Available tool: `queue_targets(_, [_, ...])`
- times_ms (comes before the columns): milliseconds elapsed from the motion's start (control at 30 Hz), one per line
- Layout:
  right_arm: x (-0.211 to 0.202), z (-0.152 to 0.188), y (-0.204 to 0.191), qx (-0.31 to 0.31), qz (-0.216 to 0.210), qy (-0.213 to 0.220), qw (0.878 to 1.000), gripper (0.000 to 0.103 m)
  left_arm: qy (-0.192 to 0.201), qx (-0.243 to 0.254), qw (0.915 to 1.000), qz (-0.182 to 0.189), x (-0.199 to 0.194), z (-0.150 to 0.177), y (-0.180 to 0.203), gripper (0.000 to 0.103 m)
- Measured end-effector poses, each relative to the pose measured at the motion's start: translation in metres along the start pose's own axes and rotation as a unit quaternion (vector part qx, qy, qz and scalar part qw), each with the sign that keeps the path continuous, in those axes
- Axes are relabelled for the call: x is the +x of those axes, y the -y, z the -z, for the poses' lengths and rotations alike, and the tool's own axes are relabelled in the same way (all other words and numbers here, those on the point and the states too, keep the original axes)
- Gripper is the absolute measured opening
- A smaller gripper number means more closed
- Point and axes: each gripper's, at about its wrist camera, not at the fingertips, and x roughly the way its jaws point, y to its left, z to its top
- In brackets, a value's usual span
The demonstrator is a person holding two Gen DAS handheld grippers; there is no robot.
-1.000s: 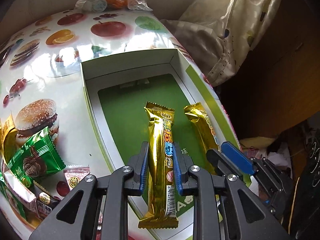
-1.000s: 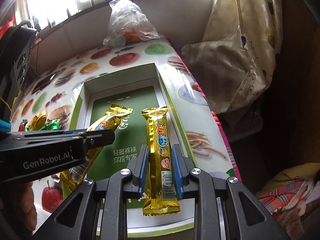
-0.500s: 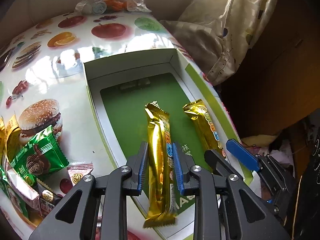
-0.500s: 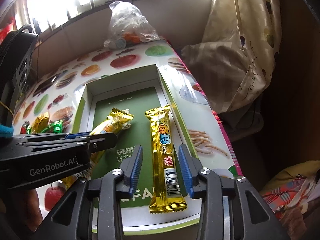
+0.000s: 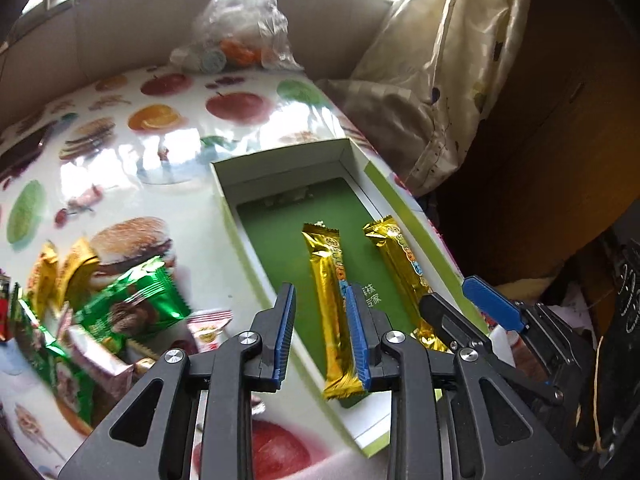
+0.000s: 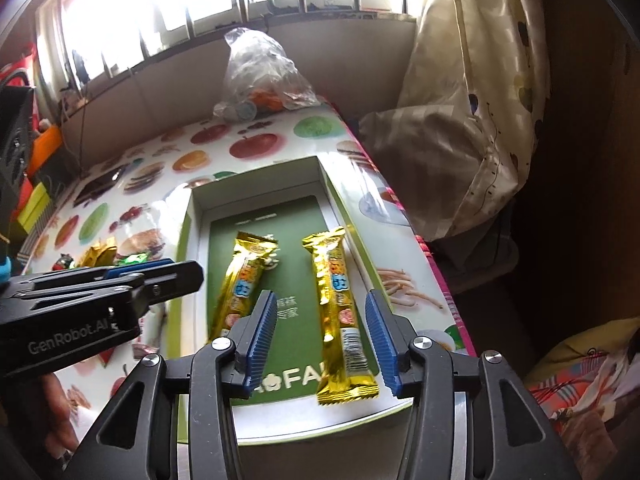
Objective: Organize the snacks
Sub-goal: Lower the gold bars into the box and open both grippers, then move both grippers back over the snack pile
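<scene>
1. Two gold snack bars lie flat in the green-floored box (image 6: 192,216) on the worktop (image 5: 120,152), side by side but not touching. Left gold bar (image 6: 240,280), right gold bar (image 6: 340,312).
2. Both bars run lengthwise along the box, long axes roughly parallel, far ends pointing toward the window wall; the left one leans slightly.
3. Right hand-held gripper (image 6: 322,340): jaws opening, spread wide, right bar between them but the pads stand clear of it. Bar's axis lines up with the gripper's.
4. Left hand-held gripper (image 5: 320,336): narrower gap; left bar sits by its right pad, contact unclear, looks released.
5. Loose snack pile (image 5: 100,316) lies on the worktop left of the box, nearest the left hand-held gripper. My guess: that side fetches next.
</scene>
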Motion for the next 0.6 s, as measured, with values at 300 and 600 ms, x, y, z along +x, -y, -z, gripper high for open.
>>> queue_targets(300, [-0.023,0.004,-0.029,-0.016,-0.015,0.027,0.999,0.046,0.044,0.012,0.9977,-0.051,-0.042,0.026,-0.021,0.027])
queue_targets(600, [-0.037,0.017,-0.062,-0.028,-0.049,0.040,0.998,0.047,0.062,0.002,0.9939,-0.092,-0.071,0.053,-0.047,0.027])
